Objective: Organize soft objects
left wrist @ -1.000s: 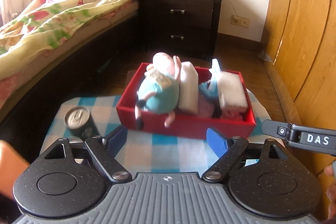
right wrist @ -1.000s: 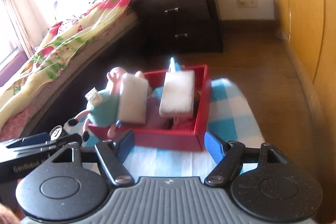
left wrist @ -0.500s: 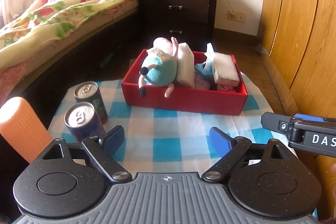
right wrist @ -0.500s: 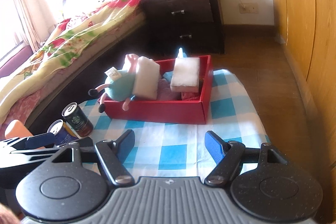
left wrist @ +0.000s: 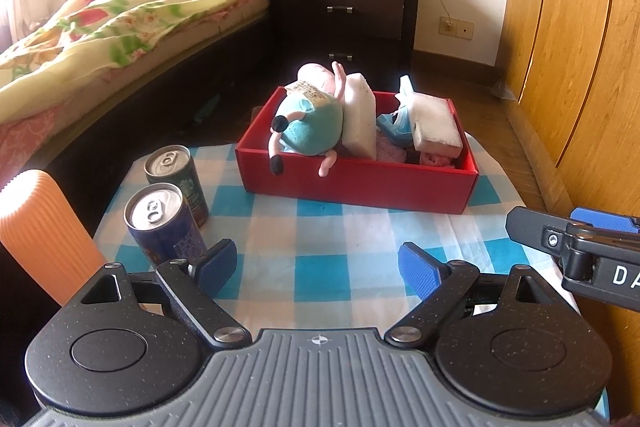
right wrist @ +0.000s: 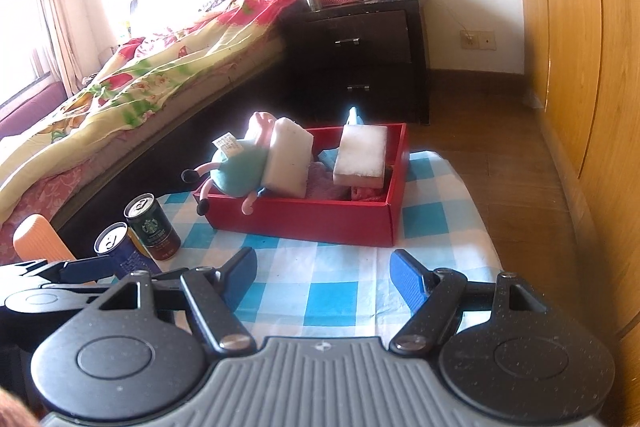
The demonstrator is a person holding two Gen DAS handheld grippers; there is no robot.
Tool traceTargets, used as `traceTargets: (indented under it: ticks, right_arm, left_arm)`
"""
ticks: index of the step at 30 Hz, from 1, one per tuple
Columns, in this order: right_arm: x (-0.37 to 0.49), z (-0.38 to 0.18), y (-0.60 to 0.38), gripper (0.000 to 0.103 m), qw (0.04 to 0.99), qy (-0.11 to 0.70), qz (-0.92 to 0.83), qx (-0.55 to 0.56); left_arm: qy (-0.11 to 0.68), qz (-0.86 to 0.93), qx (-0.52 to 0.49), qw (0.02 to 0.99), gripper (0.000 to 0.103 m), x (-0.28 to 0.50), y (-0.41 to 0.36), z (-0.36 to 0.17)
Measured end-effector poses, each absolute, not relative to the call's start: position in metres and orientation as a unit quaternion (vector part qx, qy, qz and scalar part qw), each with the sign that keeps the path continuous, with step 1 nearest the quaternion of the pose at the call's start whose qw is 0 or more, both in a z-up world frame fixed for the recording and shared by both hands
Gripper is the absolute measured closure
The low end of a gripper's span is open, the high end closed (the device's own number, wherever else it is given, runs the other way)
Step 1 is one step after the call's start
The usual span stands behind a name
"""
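A red box (left wrist: pixel 360 183) (right wrist: pixel 312 215) sits at the far end of the blue-checked tablecloth (left wrist: pixel 320 239). Inside it lie a plush pig in a teal dress (left wrist: pixel 312 123) (right wrist: pixel 236 167), a white sponge standing on edge (left wrist: pixel 360 119) (right wrist: pixel 288 163), a second white sponge lying on top (left wrist: pixel 434 123) (right wrist: pixel 362 155), and pink and blue soft pieces underneath. My left gripper (left wrist: pixel 318 267) hangs open over the near cloth with nothing between its fingers. My right gripper (right wrist: pixel 322 273) is also open and empty, well short of the box.
Two drink cans (left wrist: pixel 166 223) (left wrist: pixel 176 175) and an orange ribbed cylinder (left wrist: pixel 44 231) stand at the cloth's left edge. A bed (left wrist: pixel 120 19) runs along the left, a dark nightstand (left wrist: pixel 348 19) stands behind, and wooden wardrobe doors (left wrist: pixel 580 47) line the right.
Both grippers have drawn back from the red box toward the near side of the table. The cans and the orange cylinder have come into view. The box contents have not moved.
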State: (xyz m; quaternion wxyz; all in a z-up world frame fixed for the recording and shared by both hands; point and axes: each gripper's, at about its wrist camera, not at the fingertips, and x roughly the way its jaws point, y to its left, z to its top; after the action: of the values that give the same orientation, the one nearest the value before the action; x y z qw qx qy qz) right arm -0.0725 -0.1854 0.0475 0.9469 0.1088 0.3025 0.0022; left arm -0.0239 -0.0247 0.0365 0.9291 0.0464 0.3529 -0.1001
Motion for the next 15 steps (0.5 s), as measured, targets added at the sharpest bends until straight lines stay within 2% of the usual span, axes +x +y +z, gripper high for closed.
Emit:
traceTargets:
  ticks: [15]
  right_arm:
    - [-0.0730, 0.0466, -0.1795, 0.051, 0.948, 0.302, 0.002, 0.097]
  left_arm:
    - [0.357, -0.094, 0.036, 0.929, 0.017, -0.0209, -0.0211, 0.0335]
